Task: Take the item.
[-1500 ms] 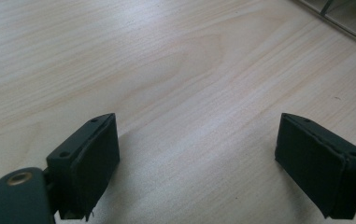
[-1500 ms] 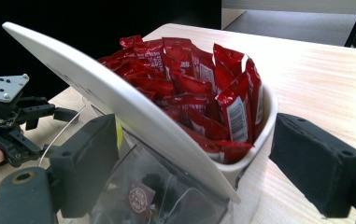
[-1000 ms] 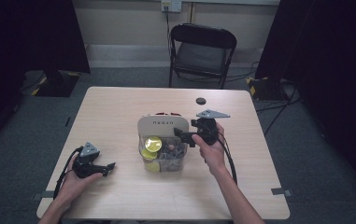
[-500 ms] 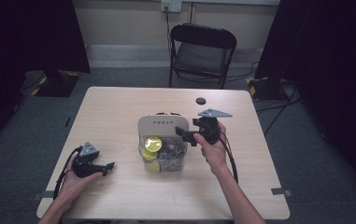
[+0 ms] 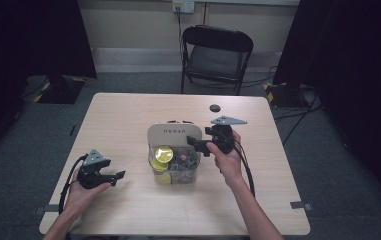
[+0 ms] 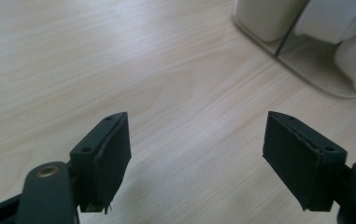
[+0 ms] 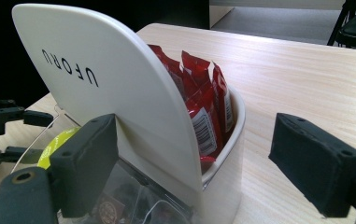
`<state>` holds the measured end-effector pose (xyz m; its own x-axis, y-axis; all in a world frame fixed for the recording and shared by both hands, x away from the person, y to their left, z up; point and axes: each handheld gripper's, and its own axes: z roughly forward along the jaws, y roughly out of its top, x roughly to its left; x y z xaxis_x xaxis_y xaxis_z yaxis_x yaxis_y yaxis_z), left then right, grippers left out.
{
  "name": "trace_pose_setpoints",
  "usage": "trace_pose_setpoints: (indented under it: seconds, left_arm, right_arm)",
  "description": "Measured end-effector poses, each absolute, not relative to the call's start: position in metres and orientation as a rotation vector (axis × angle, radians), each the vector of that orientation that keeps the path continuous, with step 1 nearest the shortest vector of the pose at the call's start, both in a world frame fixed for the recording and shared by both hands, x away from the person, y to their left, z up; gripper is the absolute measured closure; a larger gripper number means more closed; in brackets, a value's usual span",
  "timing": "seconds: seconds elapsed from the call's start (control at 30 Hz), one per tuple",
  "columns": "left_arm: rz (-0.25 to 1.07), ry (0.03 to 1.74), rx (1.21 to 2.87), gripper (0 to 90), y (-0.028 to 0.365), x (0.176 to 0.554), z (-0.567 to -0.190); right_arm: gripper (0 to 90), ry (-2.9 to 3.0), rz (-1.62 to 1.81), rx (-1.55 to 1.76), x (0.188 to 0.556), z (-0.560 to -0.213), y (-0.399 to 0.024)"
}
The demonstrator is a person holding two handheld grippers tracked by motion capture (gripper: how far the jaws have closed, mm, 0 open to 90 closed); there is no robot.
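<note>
Right gripper (image 7: 194, 172) straddling curved white plastic organizer (image 7: 133, 102), glossy red sachets (image 7: 203, 102)

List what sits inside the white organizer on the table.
The white organizer holds red packets in its back pocket. Its clear front bin has a yellow-lidded cup and small dark items too blurred to name. Lower layers are covered.

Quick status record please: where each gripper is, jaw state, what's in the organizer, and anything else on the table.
left gripper: over bare table, left of the organizer, jaws just been closing, nothing between them
right gripper: at the organizer's right side, jaws apart, not pressing on anything
organizer: white, table centre, clear front bin
contents: red packets in the back pocket, yellow roll in front
other: small black disc near the far edge
</note>
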<state>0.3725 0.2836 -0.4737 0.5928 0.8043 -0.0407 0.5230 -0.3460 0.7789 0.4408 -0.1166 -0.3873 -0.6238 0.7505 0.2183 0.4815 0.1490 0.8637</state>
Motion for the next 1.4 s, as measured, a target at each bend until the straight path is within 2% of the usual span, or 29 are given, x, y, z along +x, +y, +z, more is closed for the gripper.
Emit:
trace_pose_setpoints:
  seconds: [0.03,0.1,0.17,0.37,0.47,0.57,0.93,1.4]
  left_arm:
    - [0.444,1.041,2.032,23.6,0.281,0.372,-0.472]
    - [0.425,1.014,2.007,31.1,0.277,0.370,-0.468]
    - [0.399,1.013,1.998,28.7,0.275,0.371,-0.466]
    - [0.365,0.960,1.960,28.0,0.263,0.374,-0.455]
    - [0.333,0.926,1.974,31.1,0.259,0.374,-0.450]
    - [0.321,0.919,1.965,29.3,0.257,0.376,-0.445]
    - [0.359,0.848,1.975,31.3,0.247,0.372,-0.425]
    - [0.322,0.738,1.940,36.2,0.212,0.377,-0.401]
  right_arm:
    - [14.8,2.164,1.462,1.193,0.441,-0.387,-0.117]
    - [14.6,2.167,1.462,1.187,0.441,-0.387,-0.117]
    - [14.4,2.168,1.467,1.189,0.442,-0.387,-0.117]
    - [13.6,2.178,1.465,1.184,0.443,-0.387,-0.117]
    - [13.9,2.171,1.461,1.189,0.442,-0.387,-0.117]
    - [13.9,2.157,1.455,1.183,0.440,-0.386,-0.116]
    - [12.6,2.206,1.425,1.178,0.443,-0.390,-0.115]
    - [13.6,2.177,1.437,1.174,0.441,-0.387,-0.119]
